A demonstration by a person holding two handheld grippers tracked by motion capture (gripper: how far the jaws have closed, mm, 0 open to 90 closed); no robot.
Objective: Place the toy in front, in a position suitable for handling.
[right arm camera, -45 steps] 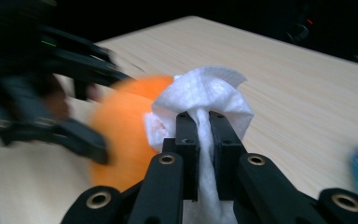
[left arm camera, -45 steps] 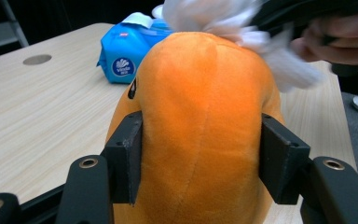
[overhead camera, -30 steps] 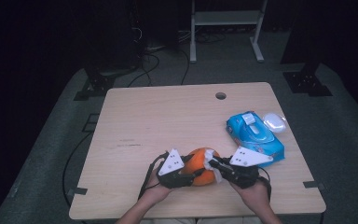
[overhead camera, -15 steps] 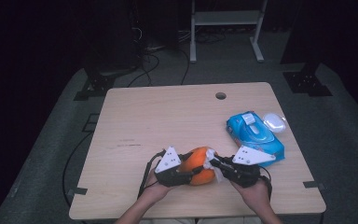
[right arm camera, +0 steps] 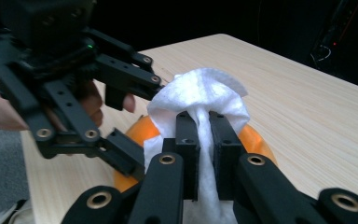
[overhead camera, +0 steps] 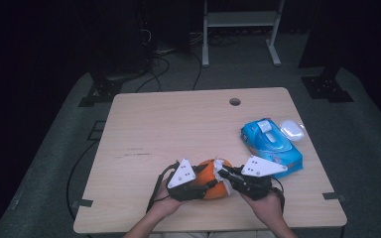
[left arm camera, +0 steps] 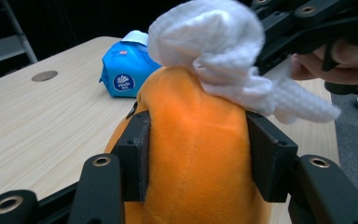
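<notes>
The left hand-held gripper (left arm camera: 196,158) clamped an orange plush toy (left arm camera: 198,154) while the right hand-held gripper (right arm camera: 204,140), pinching a white wipe (right arm camera: 200,98), wiped it, likely needing further strokes.

Left tongs (overhead camera: 209,184) and right tongs (overhead camera: 222,174), both clamped, meet tip to tip; both hands grip them from the near edge.

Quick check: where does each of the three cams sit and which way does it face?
High view: above the person's side, looking forward and down at the table; forearms, both grippers.
Left gripper view: on left gripper, along jaws clamping orange toy.
Right gripper view: on right gripper, jaws pinching white wipe.
Both gripper views share toy and wipe.
</notes>
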